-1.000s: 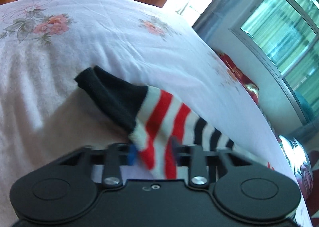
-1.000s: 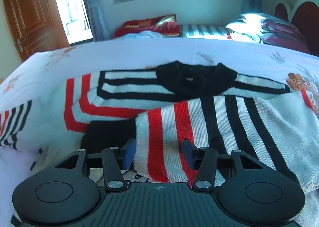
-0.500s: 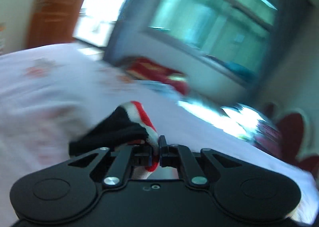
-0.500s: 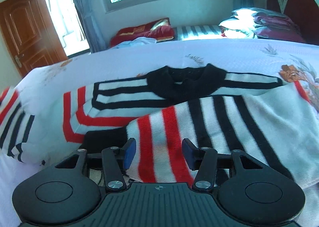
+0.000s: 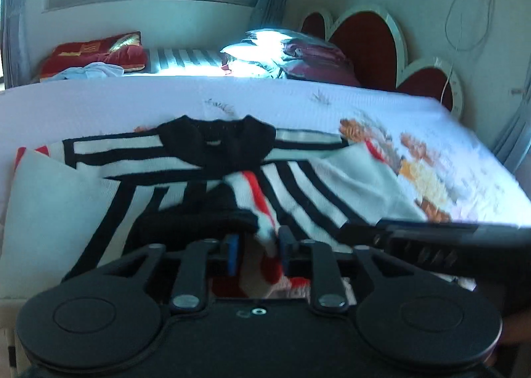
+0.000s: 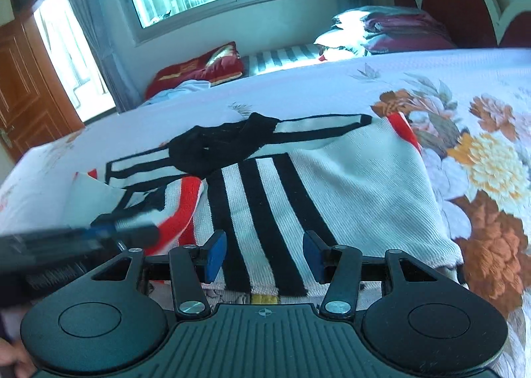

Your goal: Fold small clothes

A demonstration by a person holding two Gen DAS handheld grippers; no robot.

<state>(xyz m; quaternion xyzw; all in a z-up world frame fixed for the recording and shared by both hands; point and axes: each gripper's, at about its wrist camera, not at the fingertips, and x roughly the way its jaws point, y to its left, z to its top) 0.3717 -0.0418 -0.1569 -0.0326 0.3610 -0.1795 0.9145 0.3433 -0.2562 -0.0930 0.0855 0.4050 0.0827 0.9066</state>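
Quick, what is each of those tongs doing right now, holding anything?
Left tongs: opening, the sweater sleeve between them, being let go.
Right tongs: open, holding nothing, above the striped sweater.

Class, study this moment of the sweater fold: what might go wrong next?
1. The left tool is opening with the red-striped sleeve between its pads; the cuff may snag and drag as the tool leaves.
2. The right tool, open over the sweater, sits close by, so they could collide.
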